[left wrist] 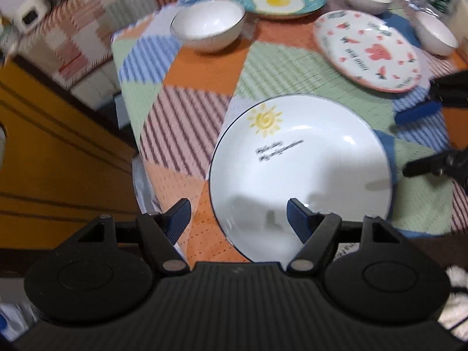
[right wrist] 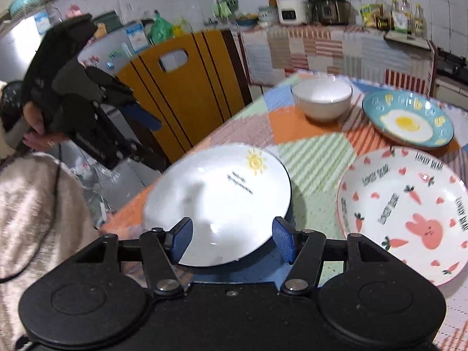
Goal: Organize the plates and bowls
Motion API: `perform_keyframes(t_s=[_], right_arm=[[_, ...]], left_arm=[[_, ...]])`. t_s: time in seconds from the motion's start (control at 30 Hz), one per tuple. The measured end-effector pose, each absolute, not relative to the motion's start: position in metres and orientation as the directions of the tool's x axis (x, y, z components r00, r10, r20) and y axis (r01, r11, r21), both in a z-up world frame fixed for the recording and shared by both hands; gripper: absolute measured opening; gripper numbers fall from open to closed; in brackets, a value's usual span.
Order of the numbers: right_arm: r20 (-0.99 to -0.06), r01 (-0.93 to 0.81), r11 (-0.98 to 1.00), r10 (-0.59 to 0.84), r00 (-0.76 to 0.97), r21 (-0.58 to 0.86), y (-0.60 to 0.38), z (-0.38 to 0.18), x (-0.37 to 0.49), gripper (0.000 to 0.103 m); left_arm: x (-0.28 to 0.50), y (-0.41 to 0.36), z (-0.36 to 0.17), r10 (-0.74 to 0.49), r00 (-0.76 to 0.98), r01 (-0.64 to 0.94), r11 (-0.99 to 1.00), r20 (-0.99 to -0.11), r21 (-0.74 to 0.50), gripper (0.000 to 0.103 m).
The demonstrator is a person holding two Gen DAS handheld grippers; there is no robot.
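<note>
Right tool (right wrist: 232,241) with jaws parted above the sun plate (right wrist: 218,201) on the counter (right wrist: 316,158); rabbit plate (right wrist: 406,213) alongside, egg plate (right wrist: 408,120) and white bowl (right wrist: 323,99) beyond; left tool (right wrist: 146,140) at left.

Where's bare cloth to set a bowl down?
Between the sun plate, white bowl and carrot plate: orange and green patches. Also left of the sun plate toward the table edge. Crowded far right among bowls and bottles.

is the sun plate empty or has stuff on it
Empty. The sun plate shows only its bare white face, with shadows and glare, in both views.
</note>
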State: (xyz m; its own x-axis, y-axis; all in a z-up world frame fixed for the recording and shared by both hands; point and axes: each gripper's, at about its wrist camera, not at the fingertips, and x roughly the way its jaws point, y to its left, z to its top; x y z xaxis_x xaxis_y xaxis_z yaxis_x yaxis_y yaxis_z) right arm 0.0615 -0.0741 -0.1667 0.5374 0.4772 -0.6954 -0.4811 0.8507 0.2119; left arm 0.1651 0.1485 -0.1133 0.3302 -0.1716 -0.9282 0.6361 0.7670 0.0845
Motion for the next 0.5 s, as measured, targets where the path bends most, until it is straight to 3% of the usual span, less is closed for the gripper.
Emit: perform_keyframes(t_s=[0.3, 0.4, 0.5], right_arm=[[-0.735, -0.345, 0.868, 0.489, 0.469, 0.358, -0.075, -0.198, 0.082, 0.065], [-0.730, -0.286, 0.880, 0.474, 0.493, 0.379, -0.075, -0.203, 0.087, 0.057], [-0.722, -0.225, 0.882, 0.468, 0.510, 0.413, -0.074, -0.205, 0.088, 0.052]], left_arm=[[0.183, 0.163, -0.150, -0.189, 0.228, 0.608, 0.794, -0.955, -0.012, 0.064], [0.184, 0.163, -0.160, -0.181, 0.199, 0.594, 0.804, -0.963, -0.028, 0.055], [0.184, 0.163, -0.169, -0.154, 0.189, 0.579, 0.815, -0.970, -0.017, 0.039]])
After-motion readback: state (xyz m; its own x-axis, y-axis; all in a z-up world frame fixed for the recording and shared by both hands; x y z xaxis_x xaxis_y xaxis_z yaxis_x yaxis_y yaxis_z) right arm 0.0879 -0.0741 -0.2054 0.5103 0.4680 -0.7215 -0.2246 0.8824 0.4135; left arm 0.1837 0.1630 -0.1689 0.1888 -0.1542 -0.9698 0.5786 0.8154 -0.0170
